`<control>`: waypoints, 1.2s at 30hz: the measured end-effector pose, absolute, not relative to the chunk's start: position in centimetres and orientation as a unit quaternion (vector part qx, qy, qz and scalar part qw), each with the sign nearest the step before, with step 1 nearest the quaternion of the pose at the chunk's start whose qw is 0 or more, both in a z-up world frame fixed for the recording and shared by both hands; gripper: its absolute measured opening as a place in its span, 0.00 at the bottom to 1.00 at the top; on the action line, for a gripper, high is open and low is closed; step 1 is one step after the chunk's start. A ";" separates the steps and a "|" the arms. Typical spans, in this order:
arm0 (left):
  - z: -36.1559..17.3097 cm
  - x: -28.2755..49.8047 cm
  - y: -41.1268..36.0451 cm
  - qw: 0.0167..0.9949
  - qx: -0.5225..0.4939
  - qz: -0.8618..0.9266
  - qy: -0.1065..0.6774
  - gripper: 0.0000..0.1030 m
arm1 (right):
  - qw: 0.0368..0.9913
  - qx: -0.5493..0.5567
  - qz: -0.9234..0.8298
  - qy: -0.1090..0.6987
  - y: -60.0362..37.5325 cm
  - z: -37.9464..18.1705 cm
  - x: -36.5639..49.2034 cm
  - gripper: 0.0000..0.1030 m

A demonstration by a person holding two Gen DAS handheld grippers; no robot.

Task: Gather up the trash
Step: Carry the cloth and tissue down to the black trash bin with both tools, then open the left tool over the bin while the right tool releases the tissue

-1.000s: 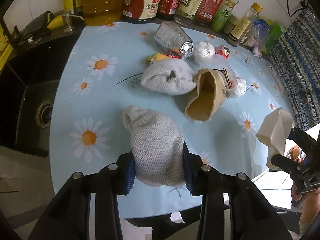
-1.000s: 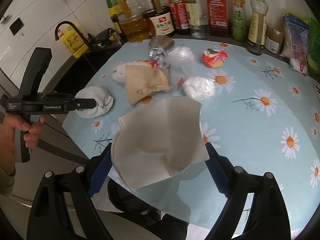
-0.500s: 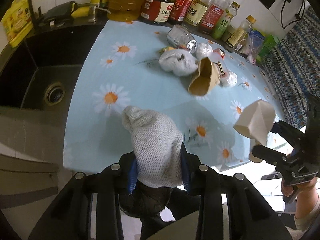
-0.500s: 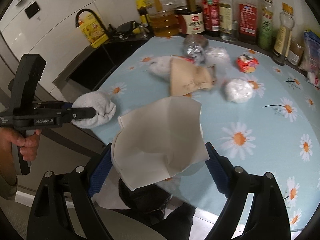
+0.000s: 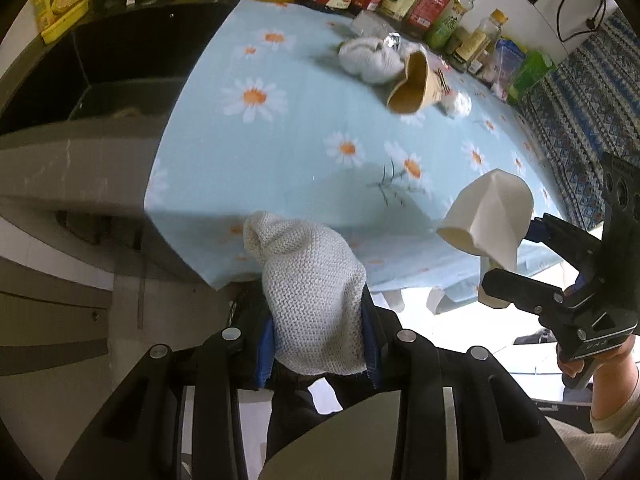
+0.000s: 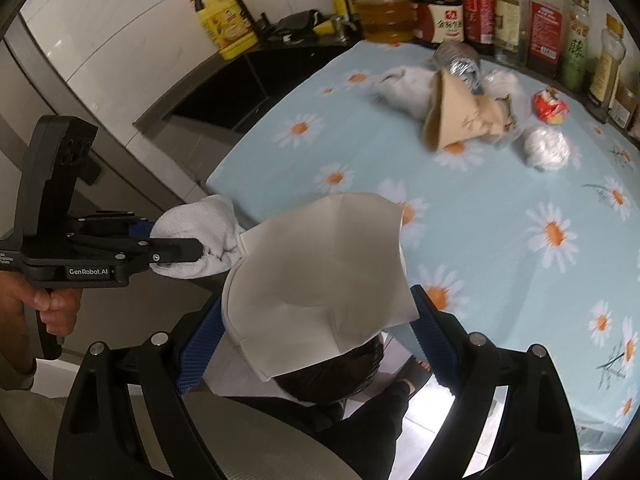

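A knitted rag (image 5: pixel 316 300) is pinched between the pads of the left hand-held gripper (image 5: pixel 318 340), and a folded white paper (image 6: pixel 320 276) is clamped by the right hand-held gripper (image 6: pixel 316 340). Both are held off the near edge of the surface (image 6: pixel 500 240), above a dark bag-lined bin (image 6: pixel 336 368) that is only partly seen below the paper.

A miss is judged possible: the bin mouth is largely hidden by the carried items, so a release could be made beside the rim. The paper is stiff and wide and could catch on the bin edge or drift as it falls. The two loads hang close together, and one could be knocked by the other gripper.

Compared with a second ago, both grippers have been drawn back from over the surface to beyond its edge, and the grips are unchanged. The remaining litter, a brown paper cone (image 6: pixel 460 120), a foil wrapper (image 6: pixel 460 64) and crumpled wads, now appears farther away.
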State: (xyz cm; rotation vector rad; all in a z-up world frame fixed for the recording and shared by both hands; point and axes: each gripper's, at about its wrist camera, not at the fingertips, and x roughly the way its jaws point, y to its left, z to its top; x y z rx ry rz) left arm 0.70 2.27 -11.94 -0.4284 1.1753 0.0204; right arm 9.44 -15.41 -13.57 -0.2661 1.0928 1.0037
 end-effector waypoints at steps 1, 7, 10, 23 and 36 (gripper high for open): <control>-12.1 0.4 2.2 0.810 -0.202 0.007 0.550 0.33 | 0.726 -0.124 0.457 0.499 -15.2 -13.9 8.9 0.84; -14.1 -1.0 1.9 0.797 -0.206 -0.004 0.567 0.31 | 0.712 -0.132 0.460 0.513 -14.6 -15.3 7.1 0.84; -15.5 -1.4 1.5 0.787 -0.210 -0.009 0.581 0.31 | 0.706 -0.132 0.459 0.523 -14.4 -16.2 6.6 0.84; -20.2 -2.3 1.2 0.752 -0.227 -0.013 0.619 0.31 | 0.679 -0.135 0.448 0.565 -13.8 -20.7 5.7 0.84; -22.2 -2.1 2.0 0.721 -0.272 0.001 0.638 0.45 | 0.665 -0.131 0.441 0.589 -13.6 -22.5 5.8 0.85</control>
